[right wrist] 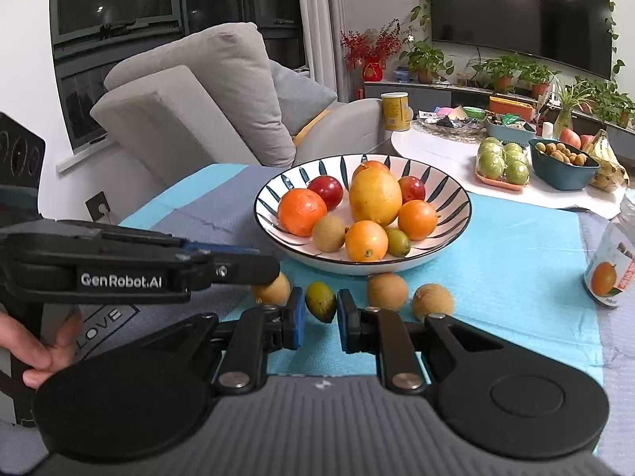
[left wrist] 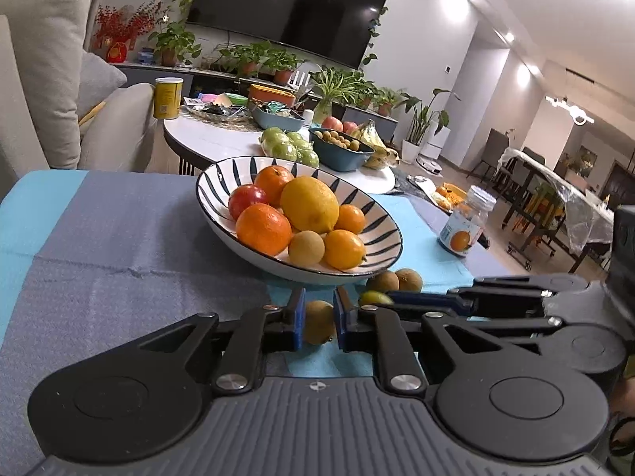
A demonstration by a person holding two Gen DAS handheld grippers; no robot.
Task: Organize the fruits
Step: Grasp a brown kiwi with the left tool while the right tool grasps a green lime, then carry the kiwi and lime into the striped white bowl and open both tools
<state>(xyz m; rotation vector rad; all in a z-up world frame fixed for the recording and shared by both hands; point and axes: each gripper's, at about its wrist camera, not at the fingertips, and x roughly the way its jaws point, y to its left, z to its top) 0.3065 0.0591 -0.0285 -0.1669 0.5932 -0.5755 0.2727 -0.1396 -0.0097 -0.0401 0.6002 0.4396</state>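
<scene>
A striped bowl (left wrist: 222, 182) (right wrist: 456, 214) holds oranges, a big lemon (left wrist: 309, 203), red fruits and small brown fruits. My left gripper (left wrist: 319, 319) is shut on a small brown fruit (left wrist: 317, 322) on the blue cloth in front of the bowl; that fruit also shows in the right wrist view (right wrist: 274, 289). My right gripper (right wrist: 320, 319) is closed around a small green fruit (right wrist: 320, 301), which also shows in the left wrist view (left wrist: 375, 298). Two more brown fruits (right wrist: 387, 291) (right wrist: 432, 300) lie on the cloth to the right.
A glass jar with an orange label (left wrist: 464, 226) (right wrist: 613, 265) stands at the right on the cloth. Behind is a white round table (right wrist: 436, 154) with green apples, a blue basket, bananas and a yellow can. A grey sofa (right wrist: 190, 111) is at the left.
</scene>
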